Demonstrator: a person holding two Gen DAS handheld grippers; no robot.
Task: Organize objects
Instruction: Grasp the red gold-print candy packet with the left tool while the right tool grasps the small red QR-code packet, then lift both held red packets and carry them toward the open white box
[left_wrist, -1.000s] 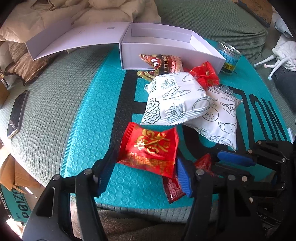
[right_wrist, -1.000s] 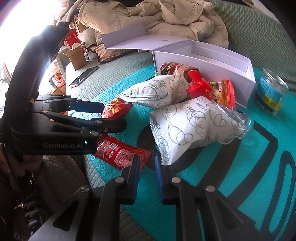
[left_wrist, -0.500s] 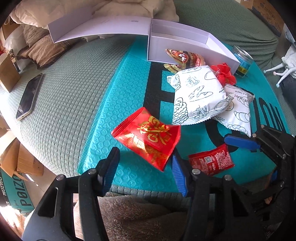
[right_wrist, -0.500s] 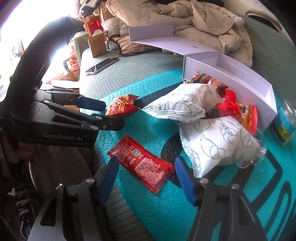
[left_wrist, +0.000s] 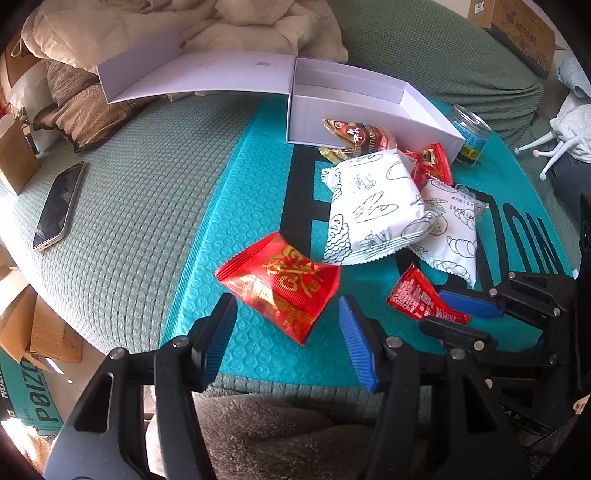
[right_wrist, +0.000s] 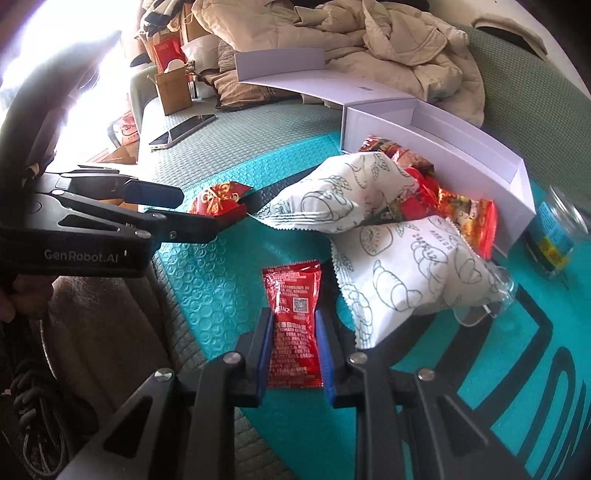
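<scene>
Left wrist view: the left gripper has its fingers apart and opening, the red gold-printed packet lying loose just ahead between their tips on the teal mat. The right gripper is closing on the ketchup sachet, pads at its edges. Judged step: picking up. Next: lift and carry to the white box beyond.
</scene>
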